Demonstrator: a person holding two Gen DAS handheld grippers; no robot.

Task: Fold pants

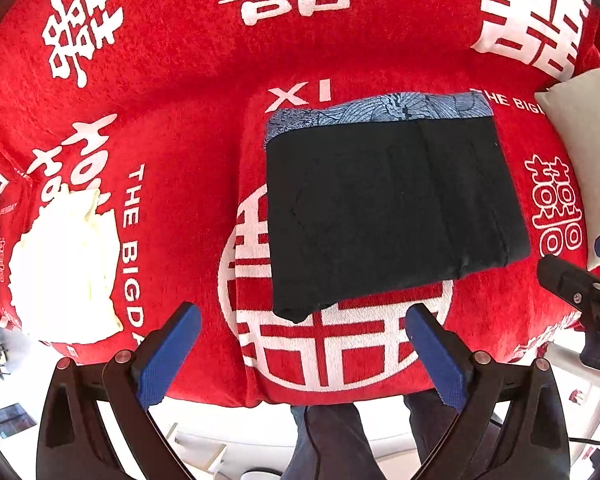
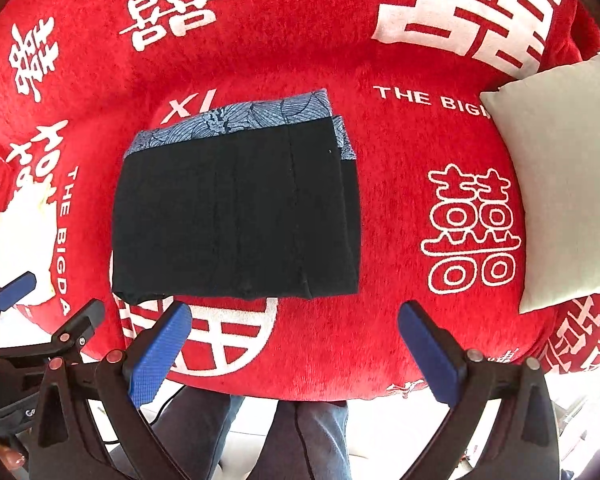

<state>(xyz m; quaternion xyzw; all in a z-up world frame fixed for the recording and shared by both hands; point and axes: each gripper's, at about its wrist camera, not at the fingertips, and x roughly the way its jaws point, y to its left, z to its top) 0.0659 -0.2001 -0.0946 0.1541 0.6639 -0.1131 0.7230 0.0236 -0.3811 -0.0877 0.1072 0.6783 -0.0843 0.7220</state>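
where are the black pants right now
The folded black pants lie mid-frame in both views on the red printed blanket, between the white cloth and the grey pillow.

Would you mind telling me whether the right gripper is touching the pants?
Apart. In the right wrist view the right gripper hangs open, with red blanket showing between its fingers and the folded pants.

This looks like a home, likely a living room. A plush red blanket printed with white double-happiness characters and "THE BIGDAY" lettering point(image 2: 340, 60) drapes a cushioned seat filling most of the frame. A plain pale grey throw pillow point(image 2: 568, 176) rests at the right edge, and pale floor shows along the bottom.
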